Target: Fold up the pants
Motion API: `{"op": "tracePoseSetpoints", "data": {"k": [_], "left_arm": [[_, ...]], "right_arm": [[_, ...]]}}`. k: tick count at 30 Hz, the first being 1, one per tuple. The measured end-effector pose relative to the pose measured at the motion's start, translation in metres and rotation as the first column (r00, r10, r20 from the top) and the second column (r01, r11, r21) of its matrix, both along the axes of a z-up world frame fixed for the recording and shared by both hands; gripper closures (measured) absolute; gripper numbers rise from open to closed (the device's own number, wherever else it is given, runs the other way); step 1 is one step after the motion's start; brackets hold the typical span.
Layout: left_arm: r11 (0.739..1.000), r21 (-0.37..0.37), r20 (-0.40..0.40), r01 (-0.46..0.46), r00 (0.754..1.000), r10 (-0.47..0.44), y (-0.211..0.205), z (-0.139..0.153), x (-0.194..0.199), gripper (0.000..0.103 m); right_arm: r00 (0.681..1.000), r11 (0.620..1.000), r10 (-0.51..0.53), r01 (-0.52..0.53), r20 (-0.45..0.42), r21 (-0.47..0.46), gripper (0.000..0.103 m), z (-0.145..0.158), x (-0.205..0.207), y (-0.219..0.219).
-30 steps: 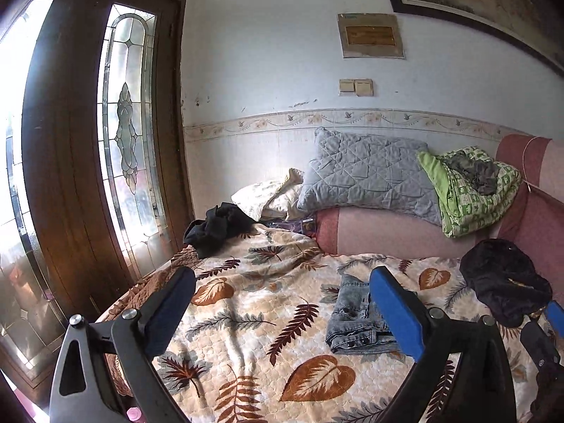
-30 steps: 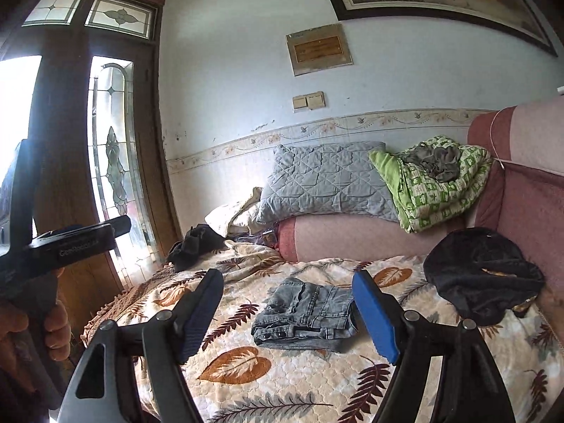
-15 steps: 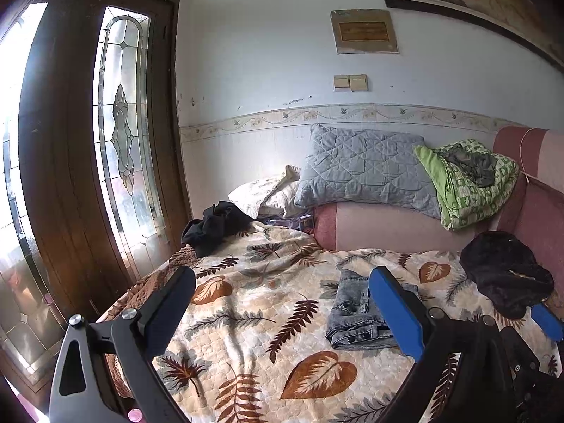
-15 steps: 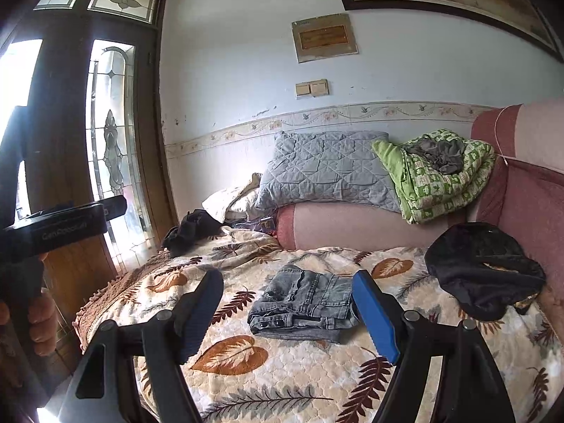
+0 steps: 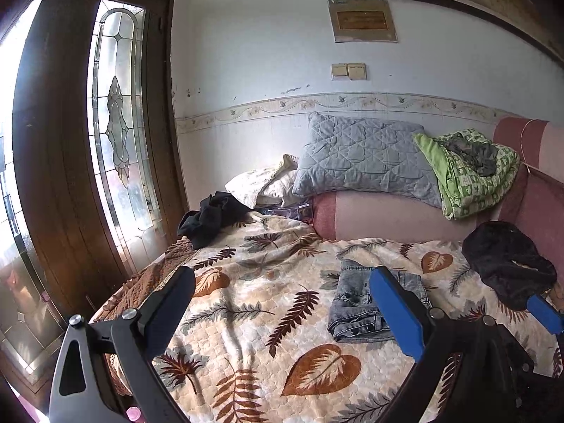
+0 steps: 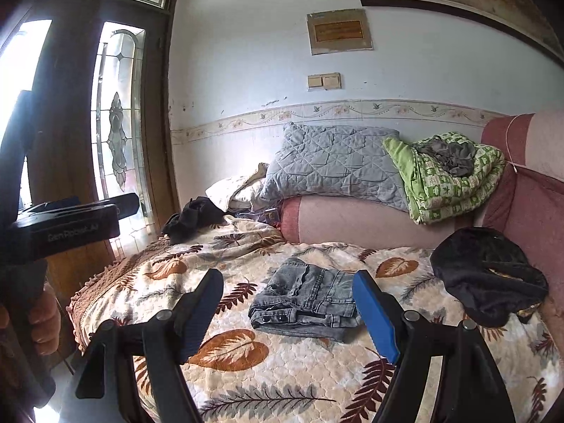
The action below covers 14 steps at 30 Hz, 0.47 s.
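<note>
Bedspread (image 6: 282, 370) lies open before folded jeans (image 6: 303, 299).

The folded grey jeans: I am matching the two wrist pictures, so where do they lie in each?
Left wrist view: the folded grey jeans lie right of centre on the leaf-print bedspread, partly behind the blue finger pad.
Right wrist view: the jeans lie at centre, framed between the two fingers.
Shared landmark: the grey quilted pillow behind them.

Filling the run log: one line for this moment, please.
jeans: folded, flat on bedspread | left gripper: open, empty | right gripper: open, empty | contact: none
</note>
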<state>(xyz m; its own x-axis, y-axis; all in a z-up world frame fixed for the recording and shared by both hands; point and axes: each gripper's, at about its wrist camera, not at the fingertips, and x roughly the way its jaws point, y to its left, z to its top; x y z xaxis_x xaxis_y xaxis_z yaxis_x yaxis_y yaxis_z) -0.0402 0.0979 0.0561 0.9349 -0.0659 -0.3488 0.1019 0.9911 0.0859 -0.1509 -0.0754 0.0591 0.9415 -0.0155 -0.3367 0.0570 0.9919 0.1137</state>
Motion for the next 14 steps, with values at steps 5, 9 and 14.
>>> {"op": "tracePoseSetpoints", "data": {"k": [5,9,14], "left_arm": [[1.000,0.010,0.033,-0.021,0.999,0.020,0.000,-0.003,0.002,0.004],[1.000,0.022,0.054,-0.004,0.999,0.003,-0.002,-0.005,0.003,0.004],[1.000,-0.003,0.039,-0.008,0.999,0.008,0.000,-0.012,0.014,0.004]], "right_arm": [[1.000,1.000,0.007,-0.007,-0.005,-0.001,0.024,-0.003,0.007,0.003],[1.000,1.000,0.013,-0.013,-0.015,0.012,0.024,-0.007,0.013,0.002],[0.999,0.999,-0.005,0.006,-0.037,0.035,0.024,-0.016,0.023,-0.005]]}}
